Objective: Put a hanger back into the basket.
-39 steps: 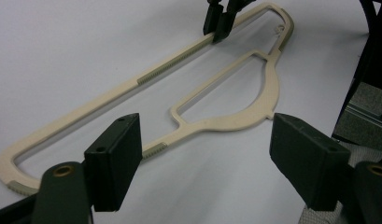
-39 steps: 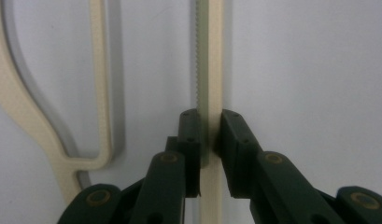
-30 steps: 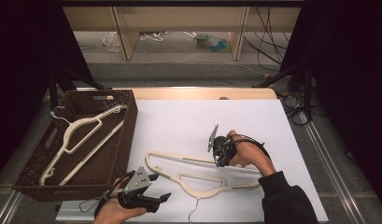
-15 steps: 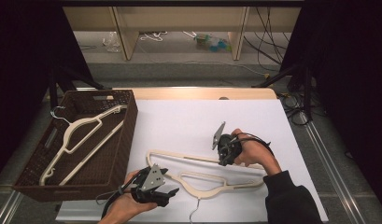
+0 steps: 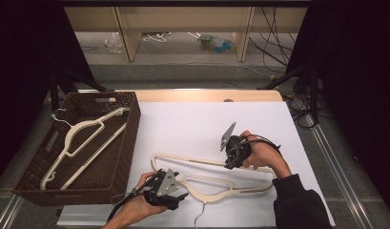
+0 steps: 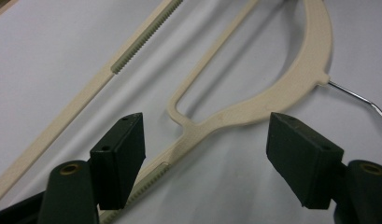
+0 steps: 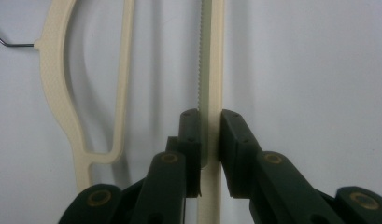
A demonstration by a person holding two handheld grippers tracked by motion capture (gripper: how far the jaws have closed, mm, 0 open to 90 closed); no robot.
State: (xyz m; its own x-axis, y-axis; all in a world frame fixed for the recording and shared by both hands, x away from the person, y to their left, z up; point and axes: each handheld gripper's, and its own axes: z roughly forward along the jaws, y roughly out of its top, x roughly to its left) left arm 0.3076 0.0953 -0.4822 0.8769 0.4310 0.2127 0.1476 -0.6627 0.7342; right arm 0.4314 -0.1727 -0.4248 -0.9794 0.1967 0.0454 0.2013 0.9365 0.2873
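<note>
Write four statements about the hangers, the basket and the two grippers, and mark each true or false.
1. The right gripper is shut on the bar of the hanger on the table. True.
2. The left gripper is clamped on that hanger. False: its jaws stand open, the hanger's shoulder between them.
3. A second hanger lies in the brown basket. True.
4. The basket sits at the table's right. False: it is at the left.
</note>
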